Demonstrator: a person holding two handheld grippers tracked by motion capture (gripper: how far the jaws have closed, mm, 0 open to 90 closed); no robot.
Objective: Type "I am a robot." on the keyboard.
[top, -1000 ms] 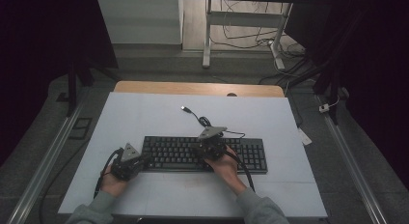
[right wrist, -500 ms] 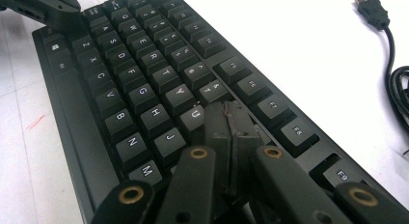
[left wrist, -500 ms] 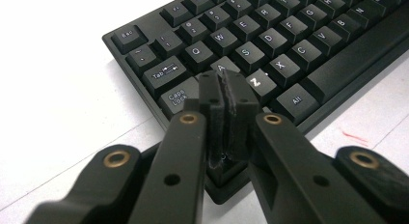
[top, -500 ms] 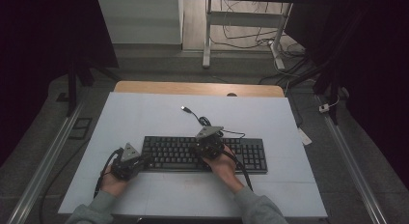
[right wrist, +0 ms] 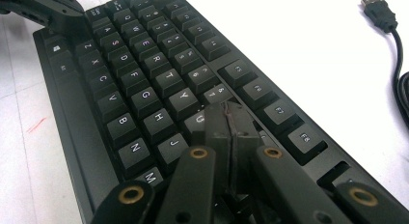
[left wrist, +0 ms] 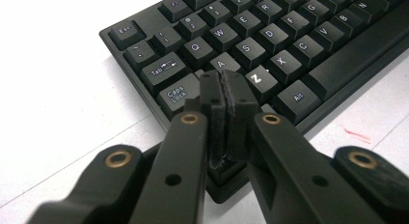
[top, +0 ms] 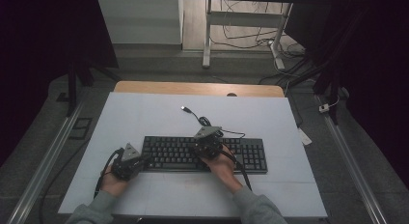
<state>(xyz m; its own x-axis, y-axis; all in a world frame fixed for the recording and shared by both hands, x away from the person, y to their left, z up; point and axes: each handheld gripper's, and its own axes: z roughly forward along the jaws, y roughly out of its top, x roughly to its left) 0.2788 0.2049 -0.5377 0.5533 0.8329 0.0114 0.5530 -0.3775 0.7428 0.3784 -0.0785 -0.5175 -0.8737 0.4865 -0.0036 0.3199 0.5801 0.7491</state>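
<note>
The flat black plastic keyboard lies across the middle of the white table. The left gripper, jaws together on nothing, hovers by its Shift and A keys; the right gripper, likewise closed, sits near U. Risk: the broad paired tips may strike neighbouring keys, or push the keyboard askew.

"Esc", "Tab", "Caps Lock", "Alt" on black keyboard keys

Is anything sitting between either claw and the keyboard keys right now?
Nothing visible. The left claw, shut, sits right over the keyboard near its Shift corner; the right claw, also shut, is down among the keys by U. The USB plug lies apart.
</note>
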